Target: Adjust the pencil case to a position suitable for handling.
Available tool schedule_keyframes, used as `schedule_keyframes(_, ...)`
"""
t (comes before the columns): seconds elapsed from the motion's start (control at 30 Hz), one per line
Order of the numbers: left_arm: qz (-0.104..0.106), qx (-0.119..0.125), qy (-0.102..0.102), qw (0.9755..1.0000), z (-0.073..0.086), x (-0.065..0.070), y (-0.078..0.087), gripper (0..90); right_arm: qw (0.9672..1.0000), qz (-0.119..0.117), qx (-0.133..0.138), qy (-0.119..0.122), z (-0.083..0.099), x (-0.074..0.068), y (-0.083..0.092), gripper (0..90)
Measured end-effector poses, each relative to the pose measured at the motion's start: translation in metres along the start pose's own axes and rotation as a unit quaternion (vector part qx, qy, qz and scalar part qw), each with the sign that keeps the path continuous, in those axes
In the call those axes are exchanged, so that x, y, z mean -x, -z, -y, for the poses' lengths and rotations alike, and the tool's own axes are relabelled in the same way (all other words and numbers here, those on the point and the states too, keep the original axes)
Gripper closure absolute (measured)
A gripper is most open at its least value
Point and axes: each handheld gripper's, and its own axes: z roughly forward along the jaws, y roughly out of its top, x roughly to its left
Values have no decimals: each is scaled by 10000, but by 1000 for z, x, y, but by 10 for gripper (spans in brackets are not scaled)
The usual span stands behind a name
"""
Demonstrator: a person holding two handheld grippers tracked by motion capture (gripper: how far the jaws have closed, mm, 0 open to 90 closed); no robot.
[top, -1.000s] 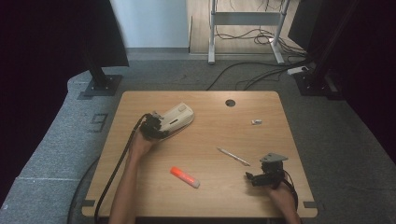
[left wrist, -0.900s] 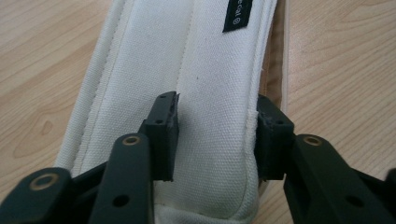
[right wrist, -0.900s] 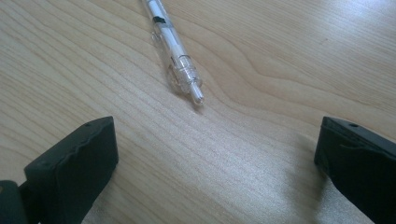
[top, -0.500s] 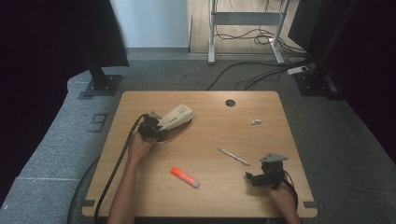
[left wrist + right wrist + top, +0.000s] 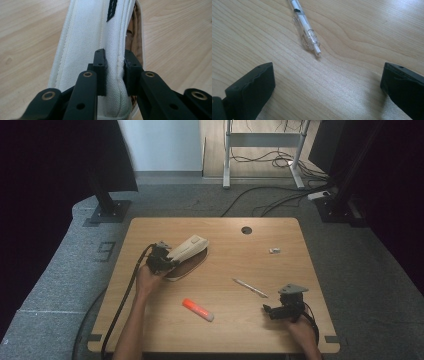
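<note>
High view puts your left gripper at the near-left end of the white pencil case, which lies on the left half of the table with its far end pointing away and to the right. Its upper flap is raised off the brown-lined lower half, so you seem to be lifting the case open.

Left gripper view explains the hold: your jaws have just been closing and now pinch the stitched rim of the white flap, fabric bunched between the pads. Gripping that seam rather than the whole body lets one layer rise while the brown lining stays behind on the wood.

Your right gripper rests near the right edge on the near side, jaws wide apart with nothing between them. Right gripper view shows the clear pen lying just beyond them, tip toward you, apart from both pads. That looks like a waiting stance: aimed at the pen so you can take it once the case gapes wide enough.

An orange highlighter lies between your hands, and a small white eraser sits farther off to the right, probably the next things for the case.
</note>
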Motion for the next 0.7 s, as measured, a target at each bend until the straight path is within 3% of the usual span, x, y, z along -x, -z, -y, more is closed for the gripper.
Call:
schedule_keyframes(0.4,182,181,189,9995,16,13,21,765,10000,1,0,-1,0,0,0,0)
schedule_keyframes(0.7,333,243,257,9988,37,23,38,764,10000,4,-4,-6,0,0,0,0)
